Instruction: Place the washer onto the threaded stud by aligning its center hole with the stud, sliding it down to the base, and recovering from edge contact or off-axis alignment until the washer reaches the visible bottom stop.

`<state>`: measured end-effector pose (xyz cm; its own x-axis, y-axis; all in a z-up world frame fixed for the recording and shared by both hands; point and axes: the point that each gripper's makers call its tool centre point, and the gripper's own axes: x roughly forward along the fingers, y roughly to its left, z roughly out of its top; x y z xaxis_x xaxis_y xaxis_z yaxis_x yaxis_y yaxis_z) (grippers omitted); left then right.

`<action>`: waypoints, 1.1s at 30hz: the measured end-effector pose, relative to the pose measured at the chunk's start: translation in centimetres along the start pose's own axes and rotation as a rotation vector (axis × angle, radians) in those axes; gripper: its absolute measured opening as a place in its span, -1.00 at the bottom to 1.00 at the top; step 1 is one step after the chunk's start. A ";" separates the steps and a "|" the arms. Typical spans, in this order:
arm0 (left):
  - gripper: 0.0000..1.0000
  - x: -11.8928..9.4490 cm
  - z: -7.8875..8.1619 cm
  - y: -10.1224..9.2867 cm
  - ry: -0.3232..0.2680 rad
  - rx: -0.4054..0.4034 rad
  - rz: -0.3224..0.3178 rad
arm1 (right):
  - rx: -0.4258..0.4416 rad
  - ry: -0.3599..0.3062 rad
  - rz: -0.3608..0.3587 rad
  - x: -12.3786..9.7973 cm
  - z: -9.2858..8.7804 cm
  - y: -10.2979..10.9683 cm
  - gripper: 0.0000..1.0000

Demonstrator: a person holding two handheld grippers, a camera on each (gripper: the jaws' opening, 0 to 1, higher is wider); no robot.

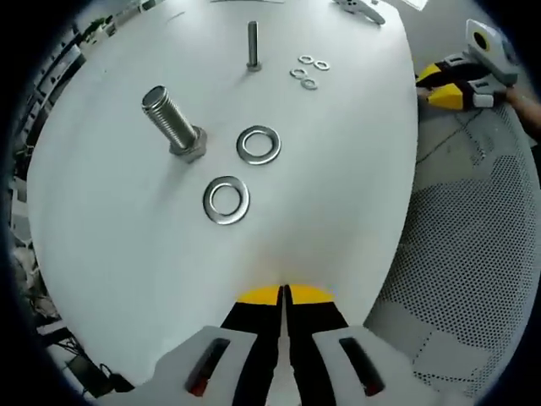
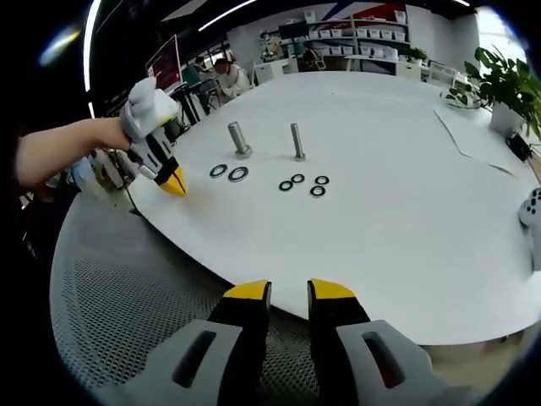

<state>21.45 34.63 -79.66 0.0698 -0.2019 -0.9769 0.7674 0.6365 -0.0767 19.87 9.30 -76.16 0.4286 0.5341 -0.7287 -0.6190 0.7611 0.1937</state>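
Right gripper [image 1: 446, 87], seen in the left gripper view: cut off at the frame's right edge, jaw gap not legible. Four small washers [image 1: 309, 73]: too small to judge condition or bore. Thin stud [image 2: 297, 141]: thread indistinct at this range. Shelving [image 2: 372, 38] at far wall: contents blurred. Object [image 1: 362, 8] at the table's far edge: cropped, unidentifiable.

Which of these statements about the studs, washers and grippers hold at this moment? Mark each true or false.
1. A washer already sits on the thick stud. False: both large washers lie flat on the table.
2. Four small washers lie near the thin stud. True.
3. The left gripper holds a washer. False: its fingers are shut on nothing.
4. The right gripper stands open. True.
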 end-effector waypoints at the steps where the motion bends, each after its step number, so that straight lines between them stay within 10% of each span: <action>1: -0.92 0.0 0.5 0.3 -0.017 0.011 0.004 | 0.000 0.000 0.000 0.0 0.0 0.0 -0.60; 12: -0.31 0.5 3.5 2.6 -0.057 0.089 0.061 | 0.013 -0.012 -0.009 0.0 0.1 -0.2 -0.60; 33: -0.33 0.9 5.7 2.7 -0.004 0.254 0.030 | 0.013 -0.005 -0.009 0.0 0.1 -0.3 -0.60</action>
<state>27.19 31.94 -79.59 0.0972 -0.1885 -0.9773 0.9003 0.4353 0.0056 20.10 9.10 -76.19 0.4374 0.5294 -0.7269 -0.6068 0.7703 0.1959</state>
